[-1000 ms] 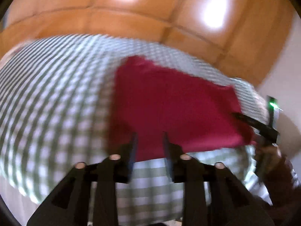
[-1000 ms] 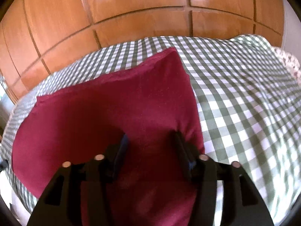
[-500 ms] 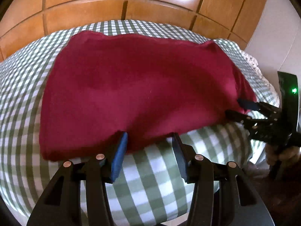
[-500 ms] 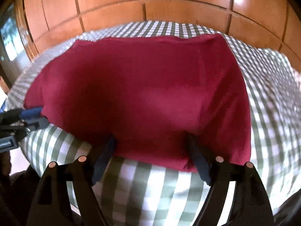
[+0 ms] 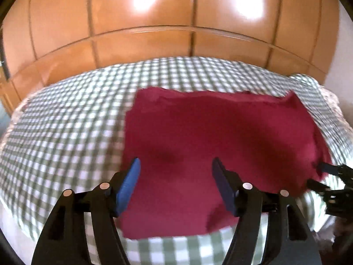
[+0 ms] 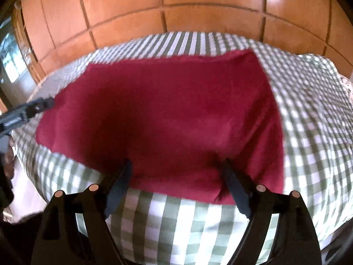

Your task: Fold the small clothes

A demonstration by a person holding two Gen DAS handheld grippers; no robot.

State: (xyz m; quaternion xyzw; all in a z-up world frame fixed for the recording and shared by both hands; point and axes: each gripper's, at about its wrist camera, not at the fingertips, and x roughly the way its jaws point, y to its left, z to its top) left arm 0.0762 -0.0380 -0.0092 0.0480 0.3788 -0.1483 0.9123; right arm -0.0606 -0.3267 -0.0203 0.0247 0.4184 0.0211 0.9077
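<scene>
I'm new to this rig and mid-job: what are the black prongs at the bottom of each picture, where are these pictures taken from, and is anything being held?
There is no robot arm: a person holds a two-finger gripper in each hand, with a fisheye camera on each looking along its fingers. The prongs are those fingers. One picture is from the left gripper, the other from the right gripper; each gripper also shows at the edge of the other's picture. A dark red garment lies flat on a green-and-white checked cover, with wooden panels behind. Both sets of jaws are opening over the garment's near edge. Neither grips it.
</scene>
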